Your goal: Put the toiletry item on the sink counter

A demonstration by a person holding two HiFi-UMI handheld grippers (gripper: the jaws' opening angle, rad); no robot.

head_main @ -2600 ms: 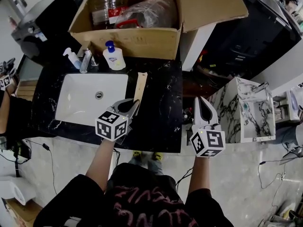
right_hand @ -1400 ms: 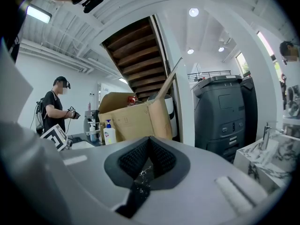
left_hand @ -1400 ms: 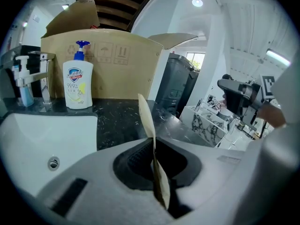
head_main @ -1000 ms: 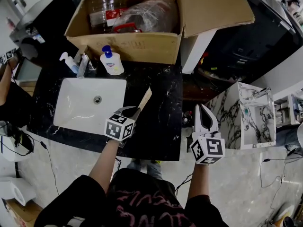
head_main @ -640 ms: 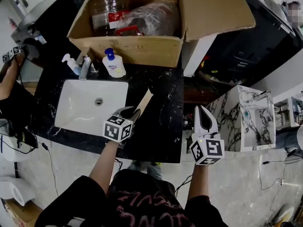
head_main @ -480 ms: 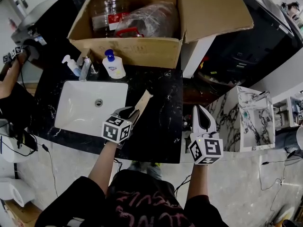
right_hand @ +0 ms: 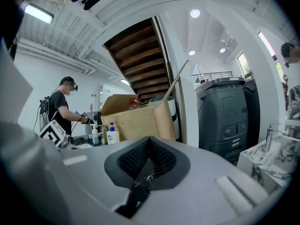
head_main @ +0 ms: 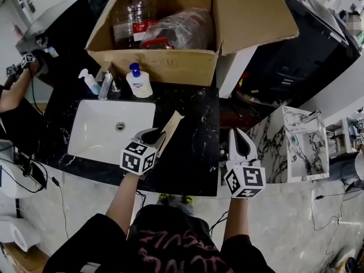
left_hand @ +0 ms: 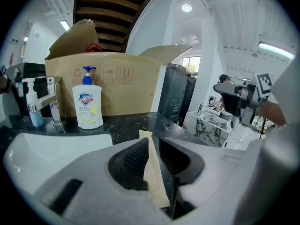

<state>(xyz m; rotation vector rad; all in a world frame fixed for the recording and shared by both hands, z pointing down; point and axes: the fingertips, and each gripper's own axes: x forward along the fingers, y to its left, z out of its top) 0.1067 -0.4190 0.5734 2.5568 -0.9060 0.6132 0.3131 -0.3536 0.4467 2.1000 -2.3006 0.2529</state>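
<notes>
A flat beige strip (head_main: 171, 125), the toiletry item, slants out of my left gripper (head_main: 157, 135) above the black marble counter (head_main: 193, 152), just right of the white sink (head_main: 96, 129). In the left gripper view the strip (left_hand: 153, 170) stands on edge between the jaws of my left gripper (left_hand: 153, 143). It leans on the left pad, and a dark gap shows at the right pad. These jaws have just been closing a little after opening wide. My right gripper (head_main: 237, 132) hangs shut and empty past the counter's right edge; its pads (right_hand: 149, 156) meet.
A blue-capped soap bottle (head_main: 138, 83), a small pump bottle (head_main: 89, 81) and a faucet (head_main: 106, 84) stand behind the sink. An open cardboard box (head_main: 165, 61) sits at the counter's back. A marbled vanity unit (head_main: 296, 147) stands at the right. A person's arm (head_main: 14, 90) reaches in at the left.
The strip lay flat on the counter at first; it now slants up from the left gripper, which has risen a little. The right gripper has stayed put.
</notes>
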